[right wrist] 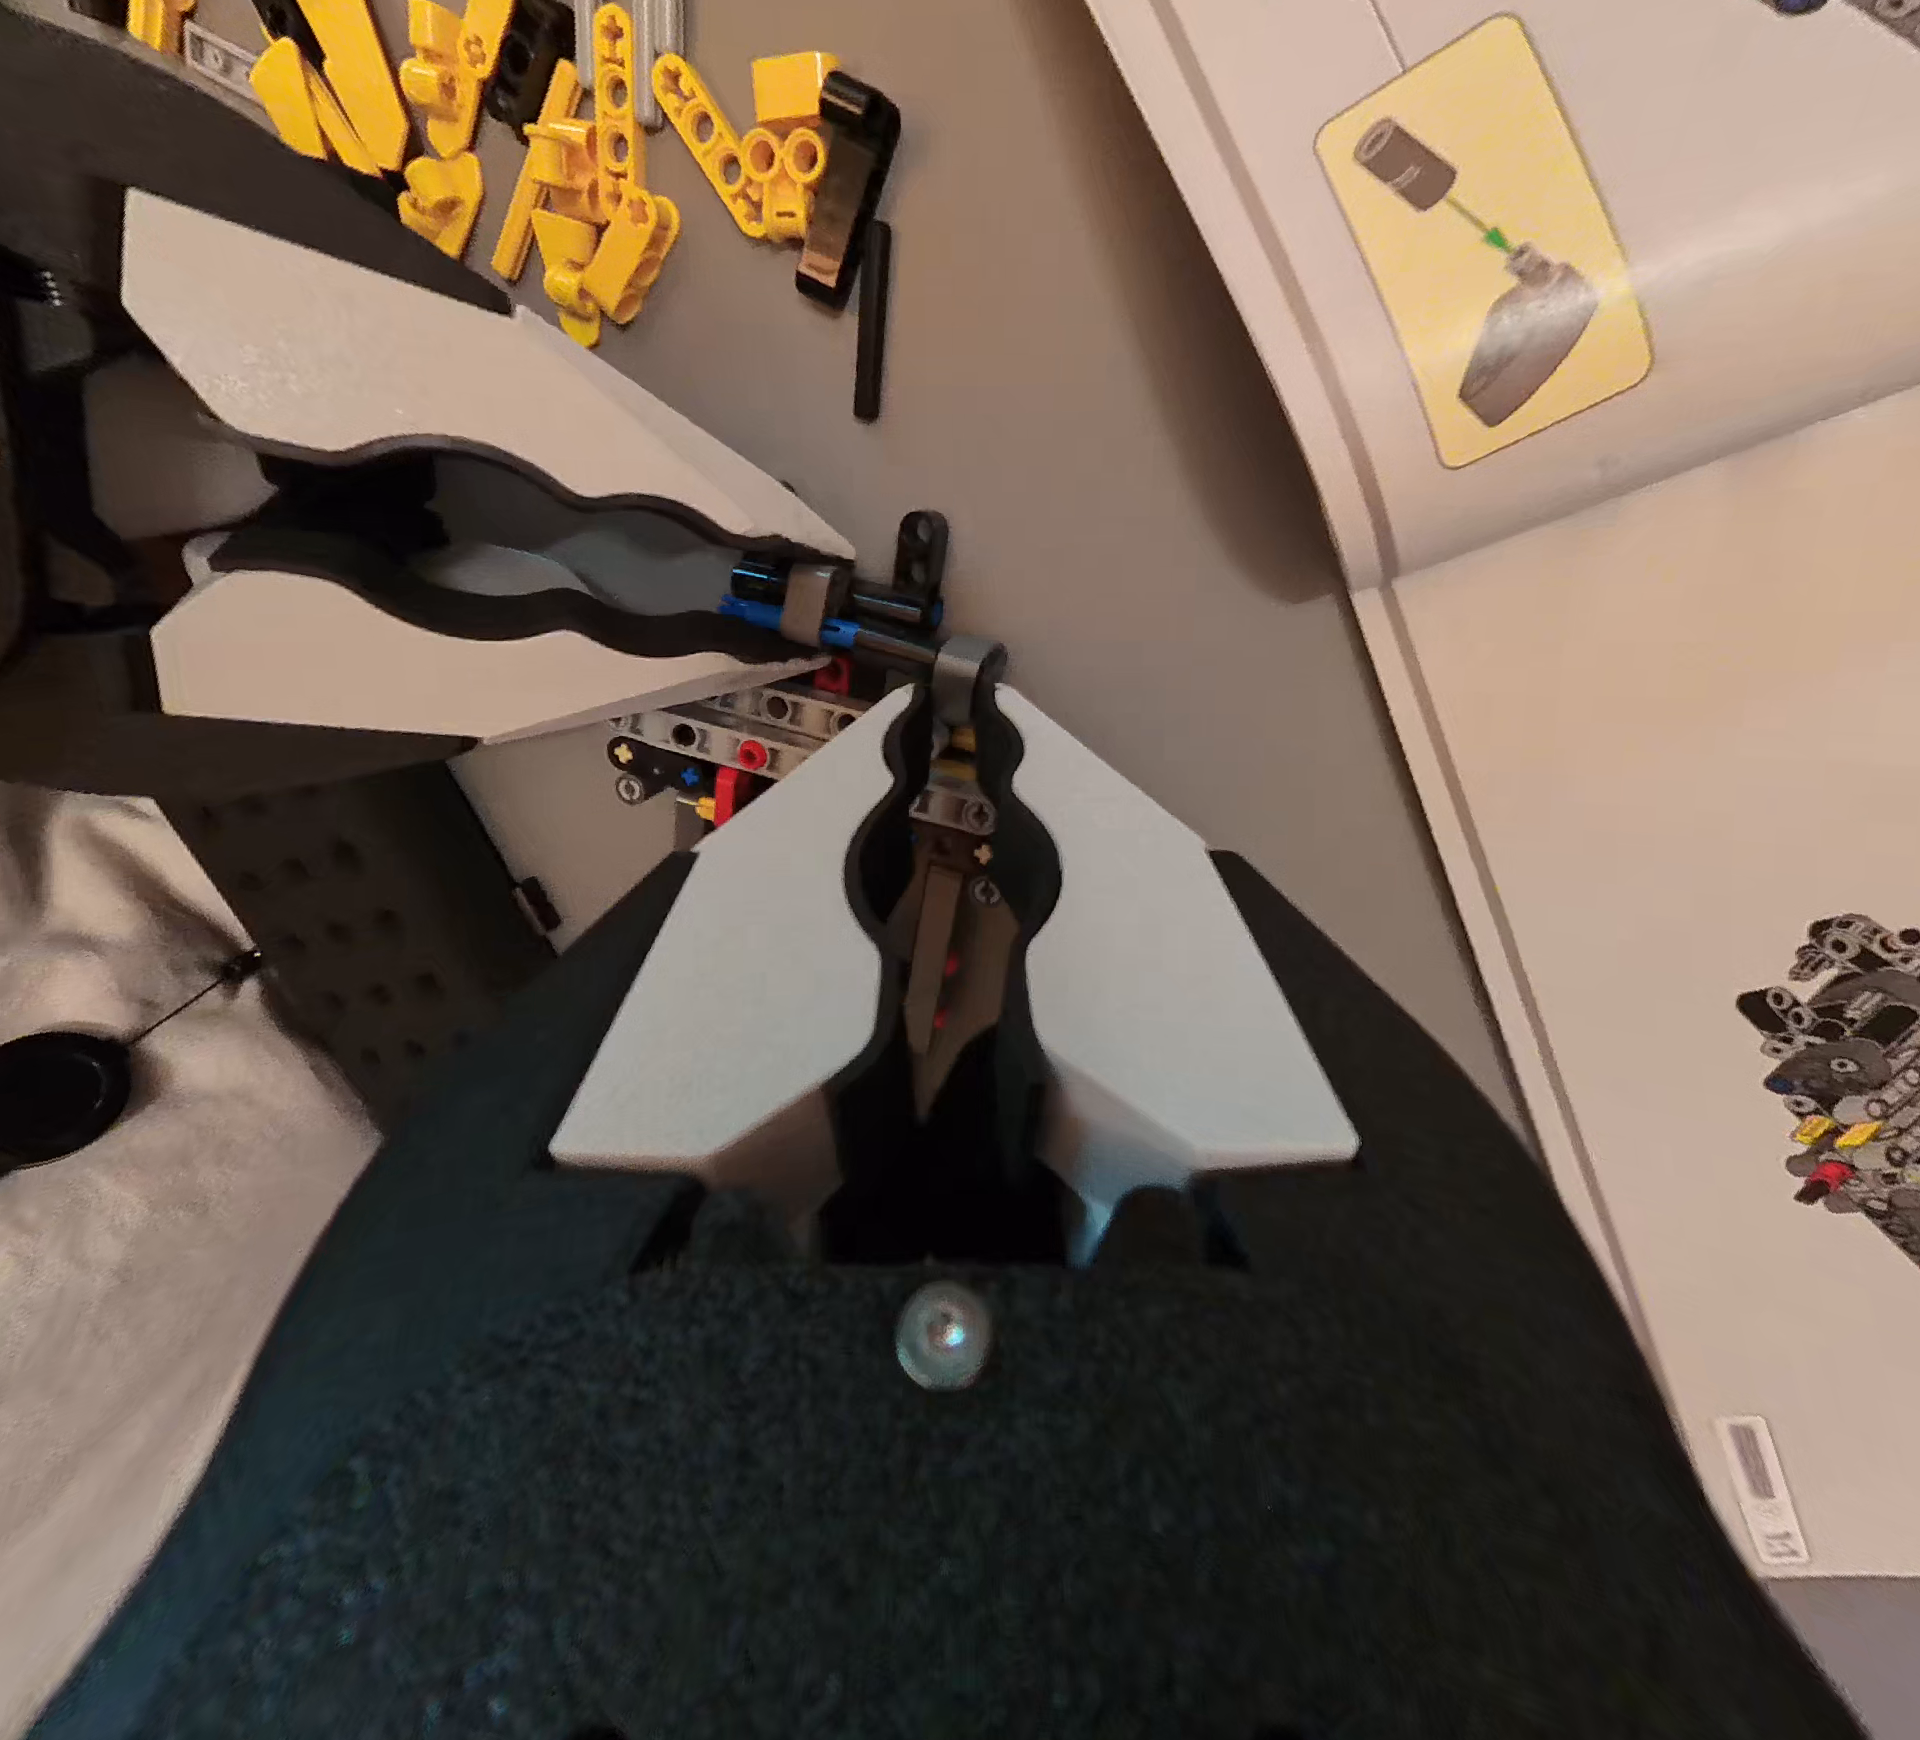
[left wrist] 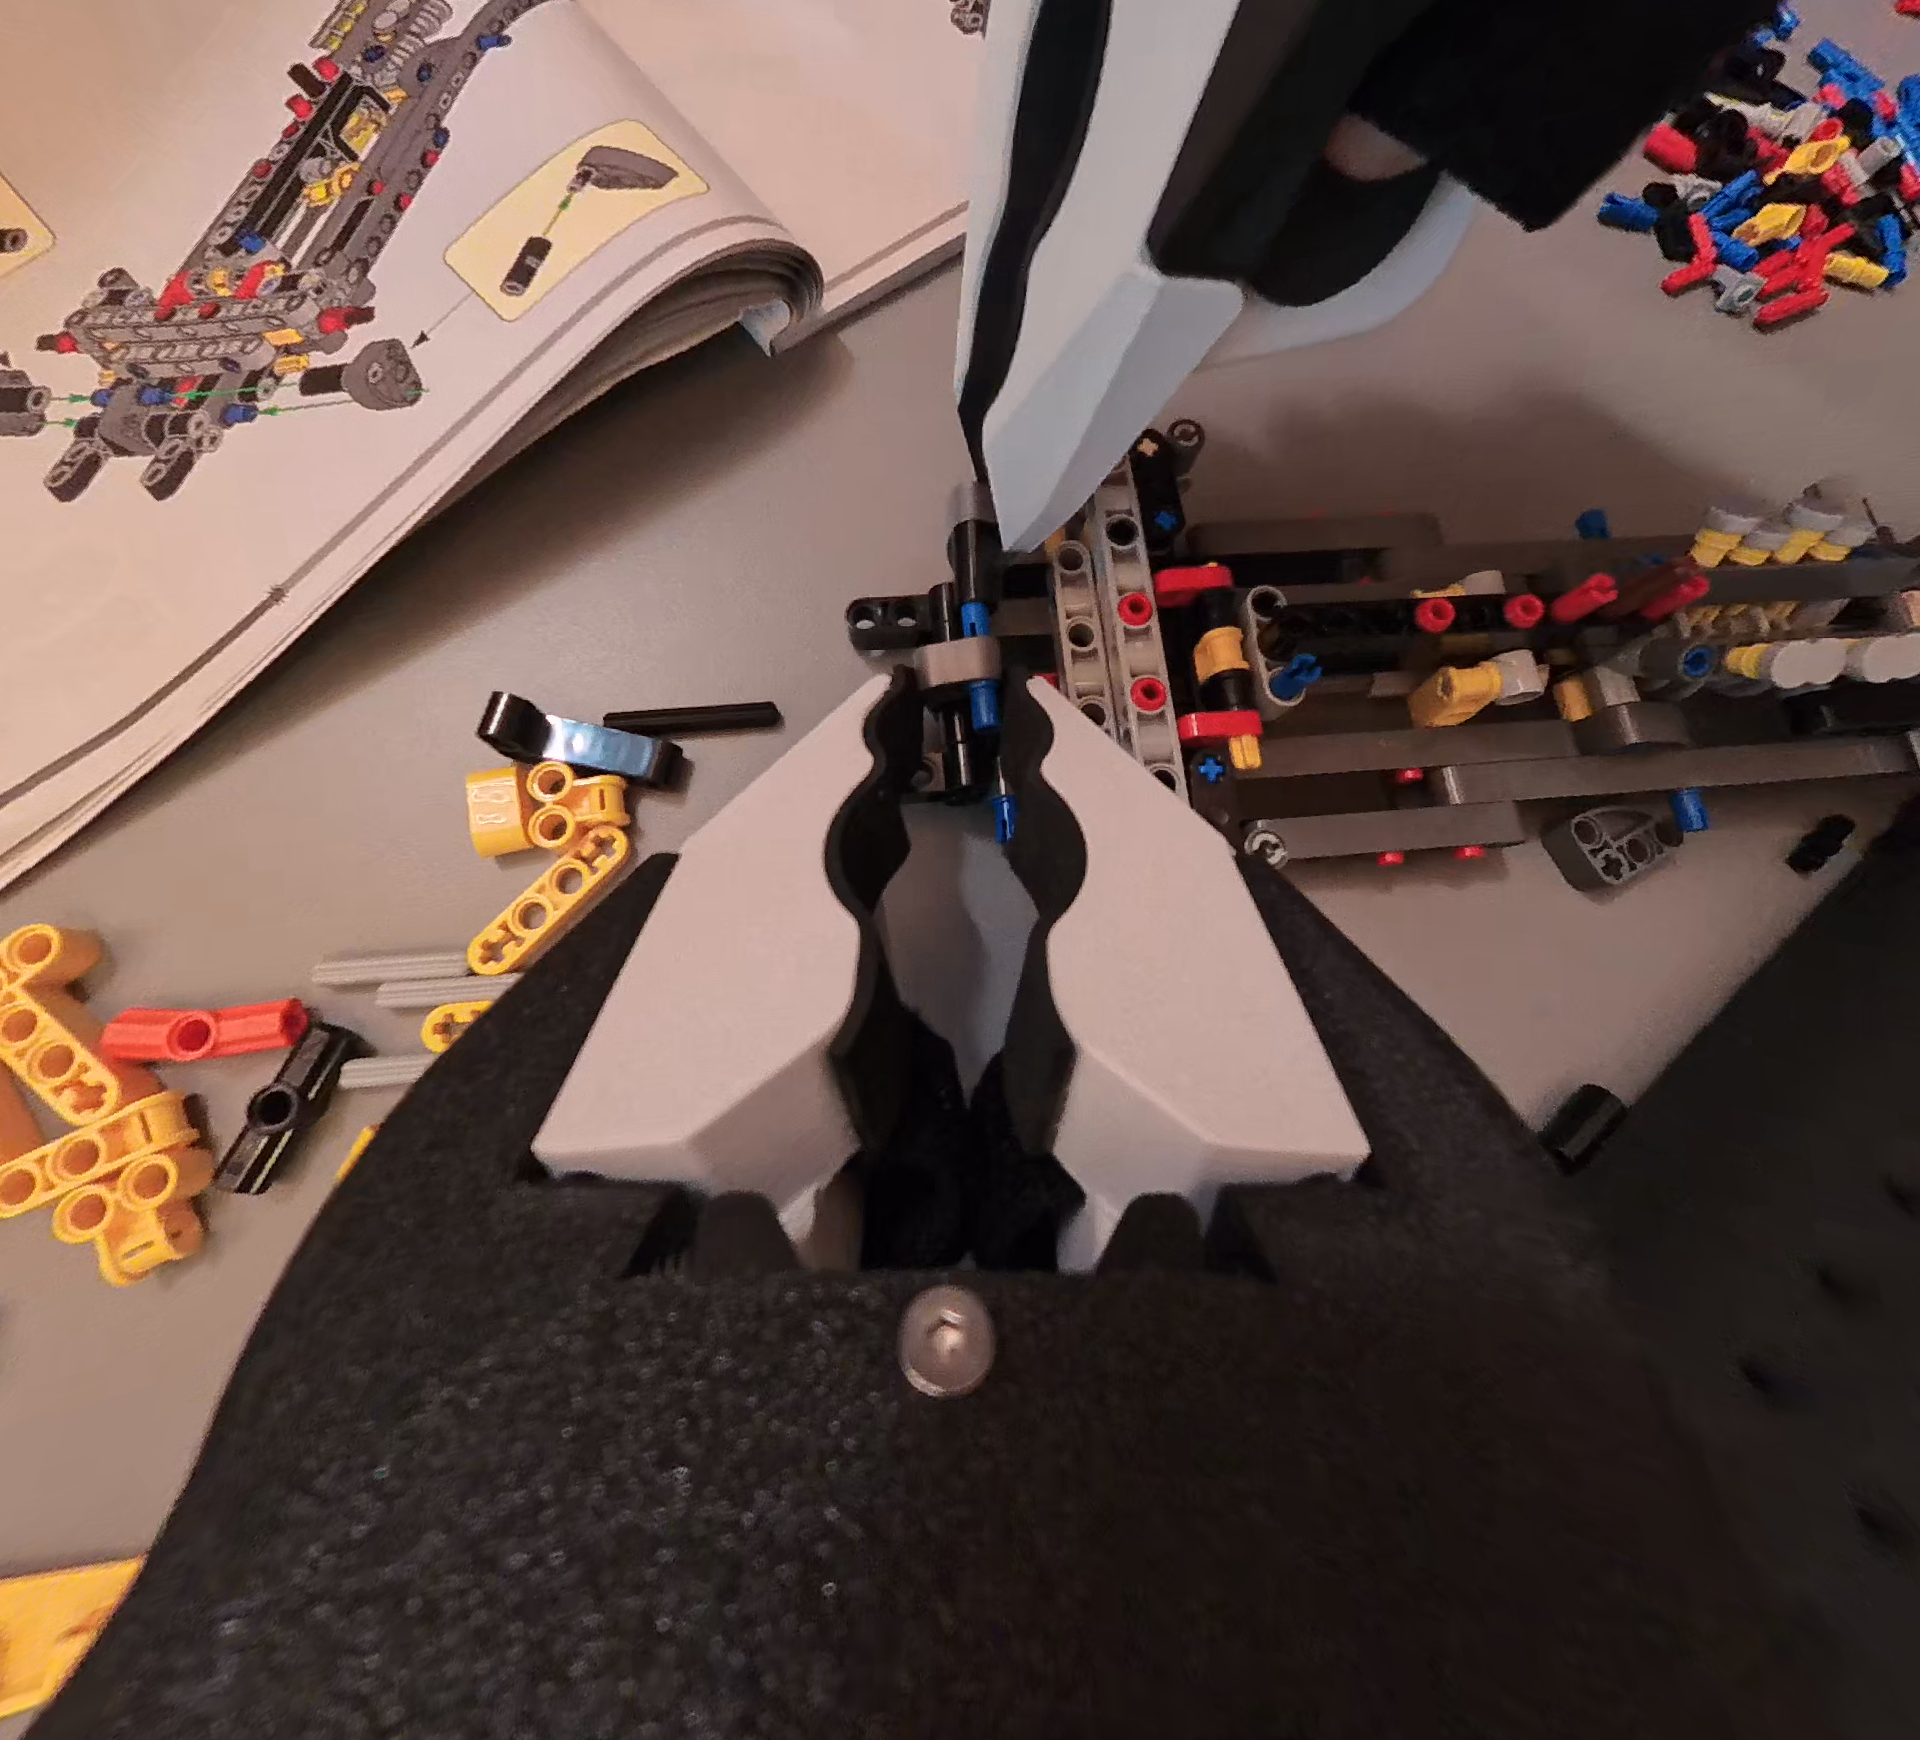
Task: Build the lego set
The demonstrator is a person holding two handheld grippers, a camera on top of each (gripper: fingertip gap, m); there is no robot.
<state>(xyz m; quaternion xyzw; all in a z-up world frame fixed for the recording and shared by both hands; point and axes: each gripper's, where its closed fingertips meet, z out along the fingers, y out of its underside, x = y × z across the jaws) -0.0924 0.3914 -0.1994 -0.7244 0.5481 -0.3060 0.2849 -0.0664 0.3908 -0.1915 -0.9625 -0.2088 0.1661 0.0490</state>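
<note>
A long, part-built Lego Technic model of dark grey beams with red, blue and yellow pins lies on the grey table. My left gripper is shut on the model's left end, on a black axle part with blue pins and a light grey connector. In the right wrist view the left gripper comes in from the left onto that same part. My right gripper is shut on a small grey connector at the end of the black axle. In the left wrist view the right gripper reaches down from above.
An open instruction booklet lies at the far left and also shows in the right wrist view. Loose yellow beams, grey axles and a black curved panel lie to the left. A pile of small coloured pins sits far right.
</note>
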